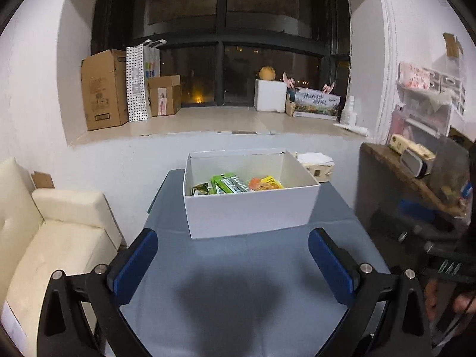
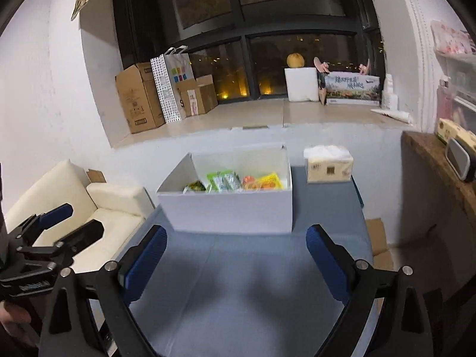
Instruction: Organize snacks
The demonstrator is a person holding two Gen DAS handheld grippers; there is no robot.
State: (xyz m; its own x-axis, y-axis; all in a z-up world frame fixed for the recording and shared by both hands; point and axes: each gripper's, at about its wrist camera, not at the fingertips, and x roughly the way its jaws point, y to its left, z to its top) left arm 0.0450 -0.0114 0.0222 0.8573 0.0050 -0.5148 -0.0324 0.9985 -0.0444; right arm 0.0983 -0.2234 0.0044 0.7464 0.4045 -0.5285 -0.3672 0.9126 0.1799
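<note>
Nearest the lens, the left gripper [image 1: 233,263] and right gripper [image 2: 236,260] hang over the bare near part of the blue-grey table [image 1: 238,267], jaws wide apart, nothing between them. One white box [image 1: 250,205] at the table's far edge holds about four snack packets [image 1: 238,184]. A careless reach could shove the light box off that edge.

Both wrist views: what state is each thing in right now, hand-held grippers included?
White cardboard box: lidless, upright on the blue-grey table.
Green snack packets: lying inside the box.
Orange-yellow snack packet: lying inside the box.
Tissue pack: on the table, apart from the box.
Left hand-held gripper: open, empty.
Right hand-held gripper: open, empty.
</note>
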